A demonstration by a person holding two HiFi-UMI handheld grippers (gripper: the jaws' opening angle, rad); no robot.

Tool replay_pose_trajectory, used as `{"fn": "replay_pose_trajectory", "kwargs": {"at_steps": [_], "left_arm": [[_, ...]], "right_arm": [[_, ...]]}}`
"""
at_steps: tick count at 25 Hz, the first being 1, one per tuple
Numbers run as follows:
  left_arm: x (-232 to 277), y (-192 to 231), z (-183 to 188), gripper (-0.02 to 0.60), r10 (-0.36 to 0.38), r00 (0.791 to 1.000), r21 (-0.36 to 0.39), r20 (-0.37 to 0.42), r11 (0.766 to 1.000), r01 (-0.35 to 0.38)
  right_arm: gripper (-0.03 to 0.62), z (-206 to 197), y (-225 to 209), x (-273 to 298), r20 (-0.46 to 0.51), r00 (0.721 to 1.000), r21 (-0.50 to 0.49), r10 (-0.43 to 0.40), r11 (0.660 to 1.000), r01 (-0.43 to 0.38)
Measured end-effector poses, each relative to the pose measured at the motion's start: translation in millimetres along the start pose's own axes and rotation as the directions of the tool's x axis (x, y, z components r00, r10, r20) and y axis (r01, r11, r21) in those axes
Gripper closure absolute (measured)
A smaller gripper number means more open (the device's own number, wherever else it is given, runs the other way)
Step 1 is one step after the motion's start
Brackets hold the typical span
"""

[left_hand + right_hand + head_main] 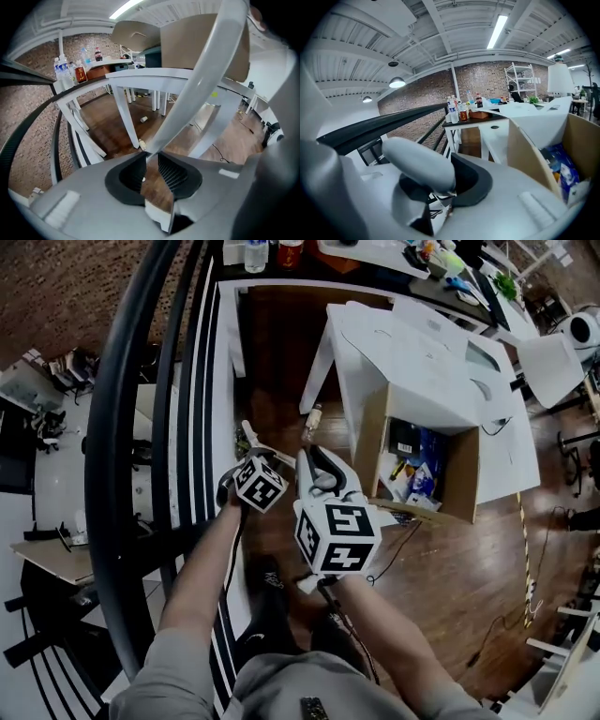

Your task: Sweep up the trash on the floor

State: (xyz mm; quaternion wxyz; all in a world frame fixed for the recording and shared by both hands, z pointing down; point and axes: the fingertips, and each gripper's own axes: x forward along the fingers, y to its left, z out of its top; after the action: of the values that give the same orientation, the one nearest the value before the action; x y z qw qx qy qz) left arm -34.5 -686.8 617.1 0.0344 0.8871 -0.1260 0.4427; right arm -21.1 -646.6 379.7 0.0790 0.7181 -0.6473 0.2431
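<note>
Wooden floor (450, 568), white benches (422, 362): fingers of the left gripper (151, 159) clamp a white pole (201, 79); the right gripper (440, 190) clamps a rounded handle (419, 164).

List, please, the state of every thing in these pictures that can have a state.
left gripper: shut on the white handle.
right gripper: shut on the grey handle.
cardboard box: open, partly filled.
small white cup: lying on the floor, not swept.
bottles: upright.

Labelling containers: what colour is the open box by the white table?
The box is cardboard brown; the head view shows it best.
</note>
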Motion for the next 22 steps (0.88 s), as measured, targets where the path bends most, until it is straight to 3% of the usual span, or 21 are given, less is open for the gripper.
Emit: {"fn": "replay_pose_trajectory", "kwargs": {"at_steps": [8, 11, 16, 20, 22], "left_arm": [[20, 98, 37, 0.494, 0.085, 0.994, -0.034, 0.068, 0.996, -0.082], [38, 127, 44, 0.494, 0.115, 0.989, -0.054, 0.089, 0.992, -0.110], [82, 129, 8, 0.494, 0.084, 0.996, -0.046, 0.031, 0.996, -0.082], [91, 116, -9, 0.494, 0.079, 0.996, -0.046, 0.028, 0.996, -0.078], [87, 107, -16, 0.494, 0.075, 0.997, -0.050, 0.018, 0.996, -0.074]], "right_arm": [[0.542, 53, 4, 80, 0.058, 0.997, -0.034, 0.042, 0.999, -0.040], [0.542, 55, 0, 107, 0.089, 0.995, -0.042, 0.037, 0.999, -0.033], [0.543, 3, -3, 137, 0.040, 0.999, -0.041, 0.010, 0.999, -0.009], [0.543, -14, -21, 136, 0.010, 1.000, 0.044, -0.001, 0.999, 0.000], [0.543, -21, -19, 128, -0.012, 1.000, 0.036, 0.008, 0.999, -0.007]]}}
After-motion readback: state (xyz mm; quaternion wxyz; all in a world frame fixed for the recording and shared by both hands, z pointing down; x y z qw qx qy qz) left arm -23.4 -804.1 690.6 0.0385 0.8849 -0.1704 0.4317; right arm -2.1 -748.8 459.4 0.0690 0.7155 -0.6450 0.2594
